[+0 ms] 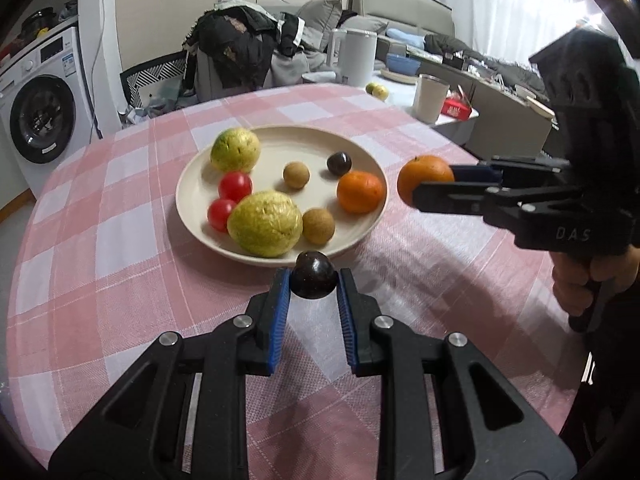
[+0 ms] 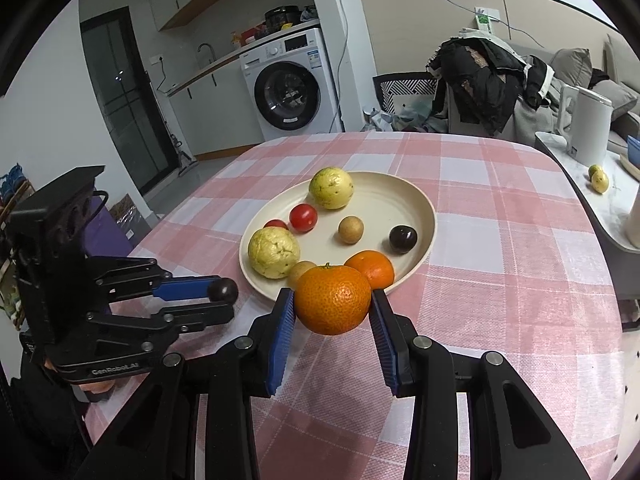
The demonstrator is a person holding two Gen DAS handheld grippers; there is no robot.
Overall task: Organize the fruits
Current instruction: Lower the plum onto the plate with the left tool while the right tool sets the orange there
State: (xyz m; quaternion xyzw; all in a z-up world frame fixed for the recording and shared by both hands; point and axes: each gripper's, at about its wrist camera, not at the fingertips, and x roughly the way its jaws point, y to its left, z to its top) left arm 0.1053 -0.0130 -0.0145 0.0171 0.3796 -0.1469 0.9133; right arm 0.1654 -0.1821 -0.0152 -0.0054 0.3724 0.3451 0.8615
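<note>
A cream plate (image 1: pixel 360 148) (image 2: pixel 416 200) sits on the pink checked tablecloth. It holds two yellow-green guavas (image 1: pixel 265 224), two red tomatoes (image 1: pixel 235 186), two brown longans (image 1: pixel 296 175), a dark plum (image 1: pixel 339 163) and an orange (image 1: pixel 360 192). My left gripper (image 1: pixel 313 286) (image 2: pixel 224 300) is shut on a dark plum (image 1: pixel 313 280) (image 2: pixel 222 290) just in front of the plate's near rim. My right gripper (image 2: pixel 332 308) (image 1: pixel 434 184) is shut on an orange (image 2: pixel 333 299) (image 1: pixel 425 178), held just off the plate's right edge.
A side table at the right carries a white kettle (image 1: pixel 358 56) (image 2: pixel 588 124), a cup (image 1: pixel 430 98), a red box (image 1: pixel 456 108) and small yellow fruits (image 1: pixel 378 90) (image 2: pixel 599 178). A clothes-draped chair (image 1: pixel 236 52) stands behind the table. A washing machine (image 1: pixel 40 112) stands far left.
</note>
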